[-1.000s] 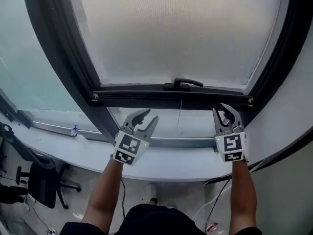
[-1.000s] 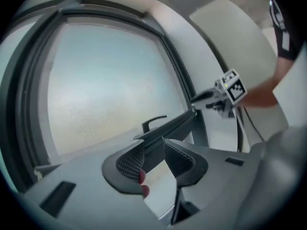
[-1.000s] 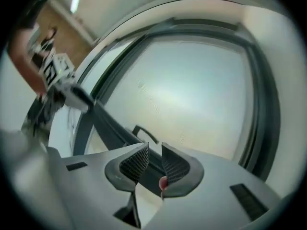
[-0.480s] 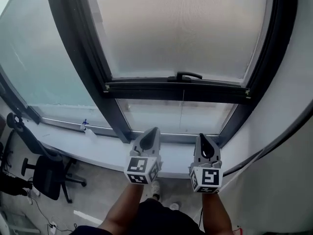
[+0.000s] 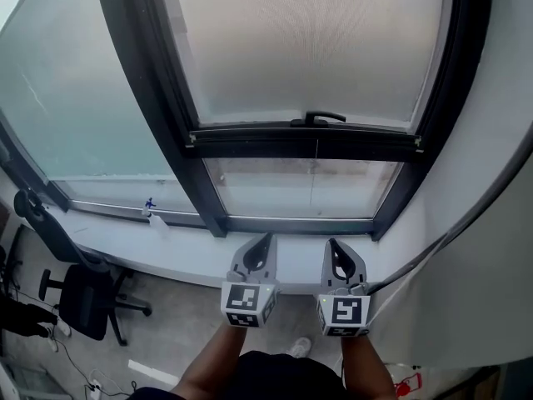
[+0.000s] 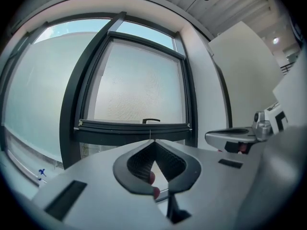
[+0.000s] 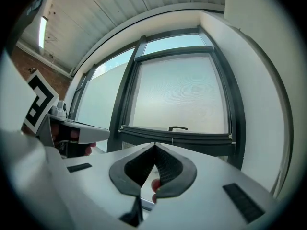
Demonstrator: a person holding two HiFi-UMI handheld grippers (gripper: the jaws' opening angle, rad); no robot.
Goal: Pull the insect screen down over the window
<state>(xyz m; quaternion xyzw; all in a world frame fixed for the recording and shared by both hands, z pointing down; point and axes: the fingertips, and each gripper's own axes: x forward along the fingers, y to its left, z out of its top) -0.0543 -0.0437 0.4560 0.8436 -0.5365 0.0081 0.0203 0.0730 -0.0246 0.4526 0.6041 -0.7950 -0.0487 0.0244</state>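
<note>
The window (image 5: 162, 98), in a dark frame, fills the upper and middle part of the head view. A second, pale pane (image 5: 75, 98) runs off to the upper left. The insect screen (image 5: 308, 40) covers most of the window as a hazy grey mesh. Its lower edge is a dark bar (image 5: 250, 144) that runs across the middle of the frame from one side of the window frame to the other. Under the bar a strip of bare glass (image 5: 275, 194) is uncovered, down to the bottom of the frame. A white sill (image 5: 179, 244) curves across the lower half of the picture, and a black office chair (image 5: 79, 298) stands on the floor at the lower left. The left tongs (image 5: 266, 237) and the right tongs (image 5: 332, 242) sit side by side at the lower centre. Both point at the window but stay on the near side of the sill, well apart from the bar. Each gripper view shows its tongs closed tip to tip with nothing between them. A small black handle (image 5: 323, 118) sits on top of the bar near its middle, and a thin cord (image 5: 315, 182) hangs from the bar across the bare strip.
</note>
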